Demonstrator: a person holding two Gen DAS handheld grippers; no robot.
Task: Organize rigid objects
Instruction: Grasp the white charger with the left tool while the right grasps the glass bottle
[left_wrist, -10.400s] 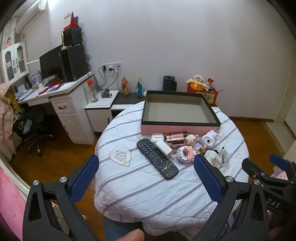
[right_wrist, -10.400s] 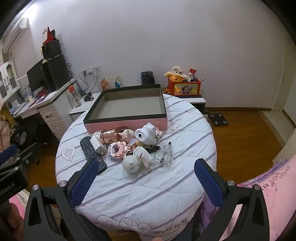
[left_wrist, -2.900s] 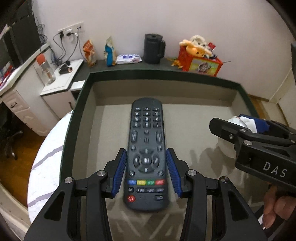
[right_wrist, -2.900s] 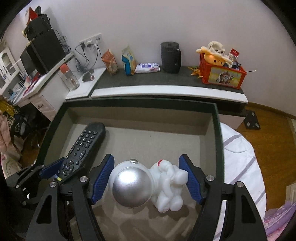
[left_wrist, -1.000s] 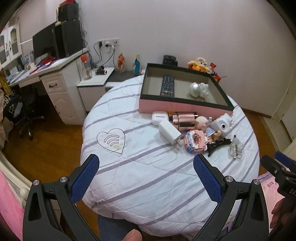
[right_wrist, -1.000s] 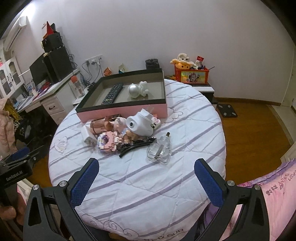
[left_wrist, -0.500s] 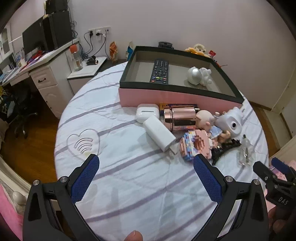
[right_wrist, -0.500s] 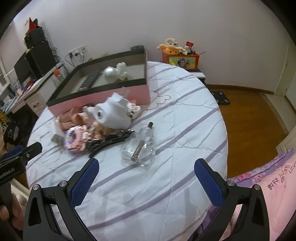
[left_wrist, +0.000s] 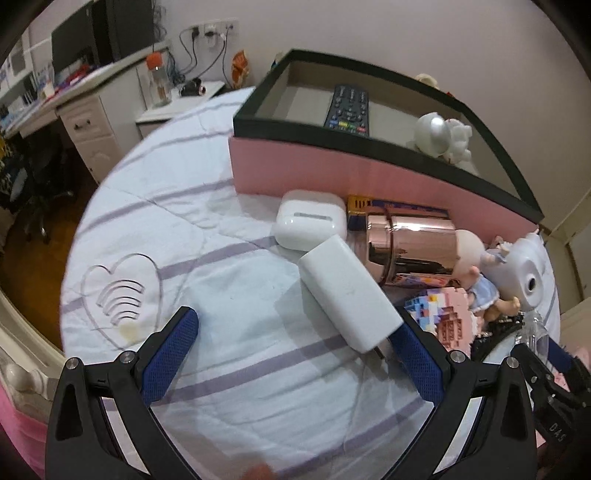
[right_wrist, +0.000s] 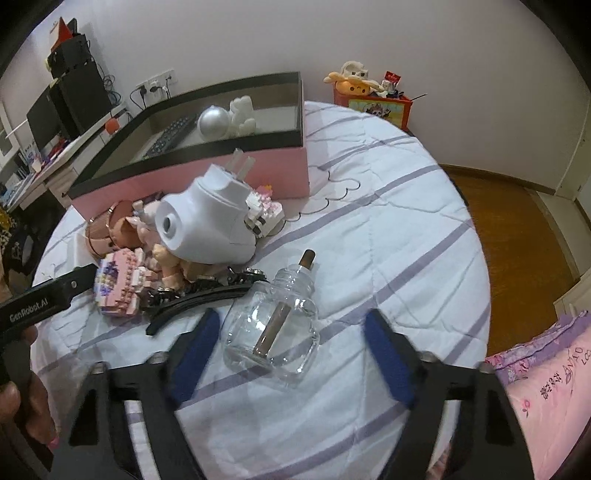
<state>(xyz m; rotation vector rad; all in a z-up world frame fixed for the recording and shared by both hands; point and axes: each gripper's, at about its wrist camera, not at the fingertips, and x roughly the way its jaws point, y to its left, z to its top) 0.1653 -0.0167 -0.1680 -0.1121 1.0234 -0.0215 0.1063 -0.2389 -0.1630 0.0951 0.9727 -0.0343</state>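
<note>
The pink box with a black rim holds the black remote and the white astronaut figure; the box also shows in the right wrist view. My left gripper is open just above the cloth, with the white charger block ahead between its fingers. My right gripper is open, with the clear glass bottle lying between its fingers. A white toy camera, a pink brick model and a black hair clip lie beside the bottle.
A white earbud case, a rose-gold cylinder and a small doll lie in front of the box. The round table's striped cloth drops off to wooden floor at right. A desk stands at left.
Both grippers have come down and forward to the table. The left one now frames the charger block and the right one frames the glass bottle. Both stay open.
</note>
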